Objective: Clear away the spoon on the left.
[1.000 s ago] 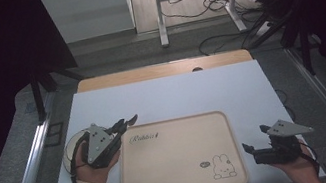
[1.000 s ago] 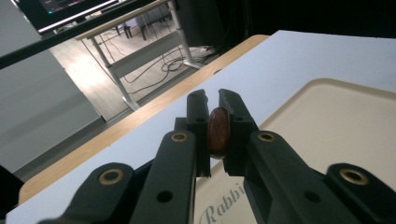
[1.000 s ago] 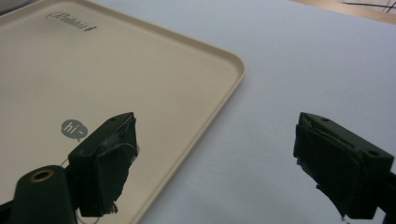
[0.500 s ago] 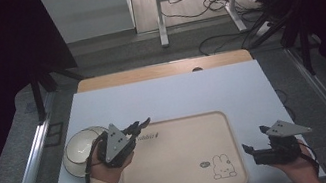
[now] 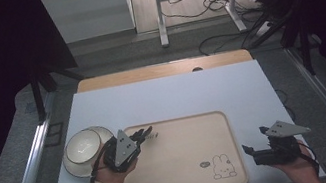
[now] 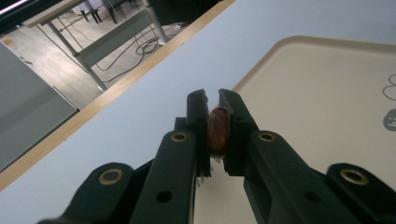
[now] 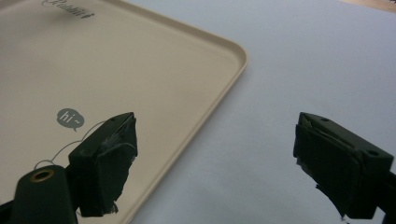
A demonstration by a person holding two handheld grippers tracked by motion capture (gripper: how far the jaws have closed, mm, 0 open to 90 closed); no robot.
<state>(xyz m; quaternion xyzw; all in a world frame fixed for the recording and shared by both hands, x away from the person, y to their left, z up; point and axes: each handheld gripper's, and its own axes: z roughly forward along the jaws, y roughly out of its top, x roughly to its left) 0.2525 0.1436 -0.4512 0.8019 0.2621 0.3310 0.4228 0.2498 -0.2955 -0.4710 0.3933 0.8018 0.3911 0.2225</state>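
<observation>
Left gripper (image 6: 213, 95) clamps a small reddish-brown object (image 6: 218, 130) over the beige tray's (image 5: 185, 169) corner. Right gripper (image 7: 215, 163) gapes wide, empty, beside the tray.

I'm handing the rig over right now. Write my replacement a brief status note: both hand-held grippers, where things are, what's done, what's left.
Left hand-held gripper: shut on a small reddish-brown piece, held over the tray's near-left corner.
Right hand-held gripper: open and empty, low over the tray's right edge and the white table.
Bowl: on a plate, left of the tray.
Done: piece is gripped.
Left: probably set it on the tray; I cannot tell what the piece is.
</observation>
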